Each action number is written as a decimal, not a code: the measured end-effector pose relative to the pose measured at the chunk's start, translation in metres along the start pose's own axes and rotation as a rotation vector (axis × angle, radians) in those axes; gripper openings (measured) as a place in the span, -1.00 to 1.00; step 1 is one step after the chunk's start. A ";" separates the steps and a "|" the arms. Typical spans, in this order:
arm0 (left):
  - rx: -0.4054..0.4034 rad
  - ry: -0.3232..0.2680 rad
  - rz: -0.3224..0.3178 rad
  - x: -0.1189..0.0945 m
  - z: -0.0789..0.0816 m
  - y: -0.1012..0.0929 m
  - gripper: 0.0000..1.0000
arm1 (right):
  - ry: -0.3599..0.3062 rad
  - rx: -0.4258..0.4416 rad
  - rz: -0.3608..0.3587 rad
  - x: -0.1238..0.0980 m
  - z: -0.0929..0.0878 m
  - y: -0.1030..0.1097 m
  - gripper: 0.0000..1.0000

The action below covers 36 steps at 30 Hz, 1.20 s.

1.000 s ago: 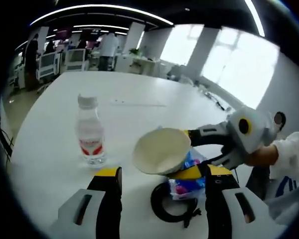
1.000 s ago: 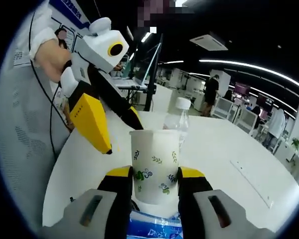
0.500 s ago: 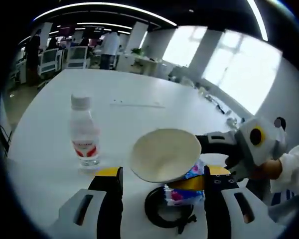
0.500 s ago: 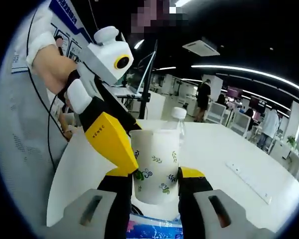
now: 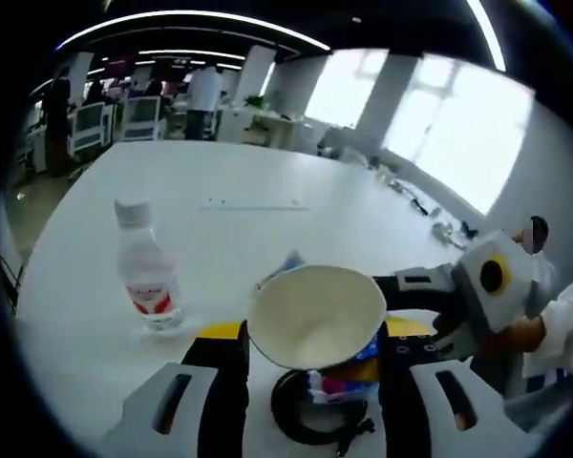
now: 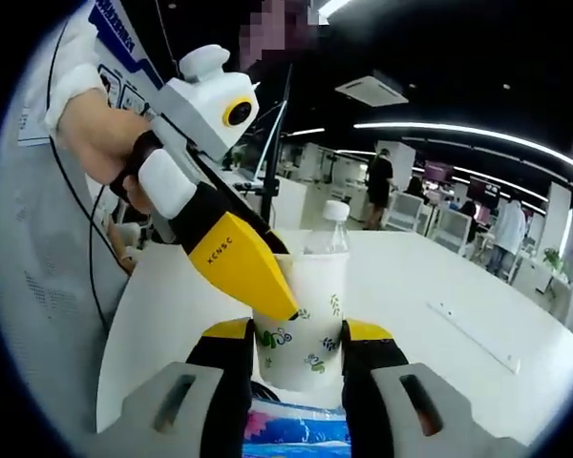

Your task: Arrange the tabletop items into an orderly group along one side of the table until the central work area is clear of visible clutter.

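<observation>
Moved: left gripper now overlaps cup at 10 o'clock
Right gripper: clamped on cup
Left gripper jaws: apart, empty
Cup: light, crushable; hold mid-wall

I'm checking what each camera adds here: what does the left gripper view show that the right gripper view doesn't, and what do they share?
Left gripper view alone: the paper cup's open mouth and plain inside, a black cable coil on the table beneath it, and bright windows behind.

Right gripper view alone: the cup's leaf-printed side, and a hand holding the left gripper, whose yellow jaw reaches over the cup's rim.

Both: the cup clamped in the right gripper, the water bottle, a blue printed packet, the white table.
</observation>
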<state>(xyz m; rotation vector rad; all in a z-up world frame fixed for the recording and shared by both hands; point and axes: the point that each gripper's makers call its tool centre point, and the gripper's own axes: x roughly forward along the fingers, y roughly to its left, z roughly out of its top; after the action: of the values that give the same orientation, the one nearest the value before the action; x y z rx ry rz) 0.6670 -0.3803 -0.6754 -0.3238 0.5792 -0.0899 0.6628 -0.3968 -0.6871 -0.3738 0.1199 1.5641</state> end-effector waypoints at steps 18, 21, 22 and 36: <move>0.132 0.019 0.065 0.002 0.003 -0.001 -0.36 | 0.045 -0.013 -0.017 0.008 -0.010 -0.008 -0.25; 0.135 0.016 0.079 0.002 0.005 0.002 -0.35 | 0.063 -0.008 -0.016 0.011 -0.015 -0.009 -0.26; 0.136 0.014 0.082 0.003 0.006 0.002 -0.36 | 0.072 0.000 -0.018 0.012 -0.018 -0.010 -0.26; 0.174 -0.023 0.174 0.009 0.023 0.015 -0.34 | 0.099 0.057 -0.064 -0.002 -0.032 -0.022 -0.14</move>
<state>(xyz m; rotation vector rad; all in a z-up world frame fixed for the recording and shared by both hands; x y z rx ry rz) 0.6873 -0.3615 -0.6666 -0.1041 0.5699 0.0314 0.6897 -0.4079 -0.7128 -0.4068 0.2265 1.4767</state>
